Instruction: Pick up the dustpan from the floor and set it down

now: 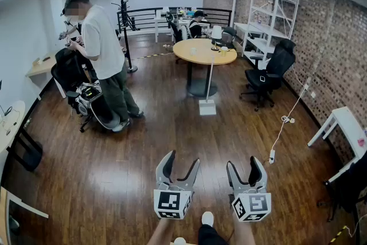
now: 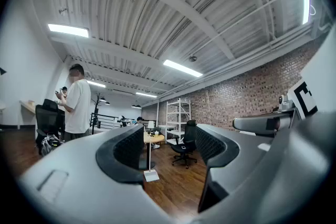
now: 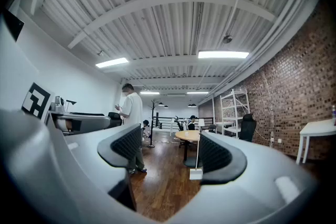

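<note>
The left tool (image 1: 183, 159) is held low in front of the wearer with its two jaws spread in a V. Its own view shows only open air and floorboards in the gap. The right tool (image 1: 243, 162) hangs just beside it at about the same height, with its jaws also parted and gripping nothing. Each carries a cube with square markers at its near end, the left cube (image 1: 172, 203) and the right cube (image 1: 252, 206). Both sit just above the wearer's shoe (image 1: 207, 218).

Ahead of the tools lies a stretch of dark wooden floor (image 1: 143, 140). The dustpan (image 1: 207, 107) stands on it, well apart from both tools. It is a white pan with a long thin handle rising upright, and it sits close to the foot of the round desk (image 1: 203, 50). (In the left gripper view the pan appears in the gap between the jaws; in the right gripper view it sits close to the right-hand jaw.)

Left of the dustpan, a person in a white shirt (image 1: 103, 43) stands by a dark chair, facing away. A black office chair (image 1: 269, 74) is to the right of the round desk, near a white shelf unit (image 1: 266, 14) against the brick wall (image 1: 332, 37). A pale cable (image 1: 287, 117) trails across the floor toward a small white desk (image 1: 344, 123) at the right edge.
</note>
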The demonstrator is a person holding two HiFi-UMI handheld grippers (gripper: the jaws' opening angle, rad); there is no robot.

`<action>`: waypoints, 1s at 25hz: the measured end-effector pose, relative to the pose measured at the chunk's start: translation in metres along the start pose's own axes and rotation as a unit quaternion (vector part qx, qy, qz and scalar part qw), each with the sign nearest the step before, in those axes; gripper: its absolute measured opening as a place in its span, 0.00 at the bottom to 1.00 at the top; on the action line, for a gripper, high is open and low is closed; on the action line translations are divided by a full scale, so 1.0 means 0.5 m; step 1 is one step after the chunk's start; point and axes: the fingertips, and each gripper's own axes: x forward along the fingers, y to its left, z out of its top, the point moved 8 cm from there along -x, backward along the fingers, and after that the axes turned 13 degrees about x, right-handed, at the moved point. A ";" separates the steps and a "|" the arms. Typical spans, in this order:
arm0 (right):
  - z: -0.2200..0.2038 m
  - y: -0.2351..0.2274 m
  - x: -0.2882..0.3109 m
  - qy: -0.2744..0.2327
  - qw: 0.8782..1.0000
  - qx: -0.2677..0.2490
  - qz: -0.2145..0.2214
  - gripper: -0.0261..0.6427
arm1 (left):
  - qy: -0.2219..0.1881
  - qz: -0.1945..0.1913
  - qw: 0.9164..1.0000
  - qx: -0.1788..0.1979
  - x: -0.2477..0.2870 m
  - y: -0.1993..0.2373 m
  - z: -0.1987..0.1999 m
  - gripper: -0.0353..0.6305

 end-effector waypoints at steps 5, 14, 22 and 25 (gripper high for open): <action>0.026 -0.072 0.066 -0.039 0.999 0.020 0.024 0.45 | 0.008 0.014 1.000 0.001 0.096 0.009 -0.008 0.50; 0.097 -0.249 0.246 -0.052 0.997 -0.006 0.056 0.47 | -0.014 0.002 0.998 0.055 0.336 -0.062 0.039 0.57; 0.084 -0.360 0.319 -0.075 0.994 0.008 0.073 0.47 | 0.006 0.000 0.998 0.059 0.472 -0.096 0.007 0.60; 0.079 -0.387 0.350 -0.077 0.995 0.013 0.067 0.46 | 0.014 0.004 0.999 0.053 0.508 -0.086 -0.012 0.60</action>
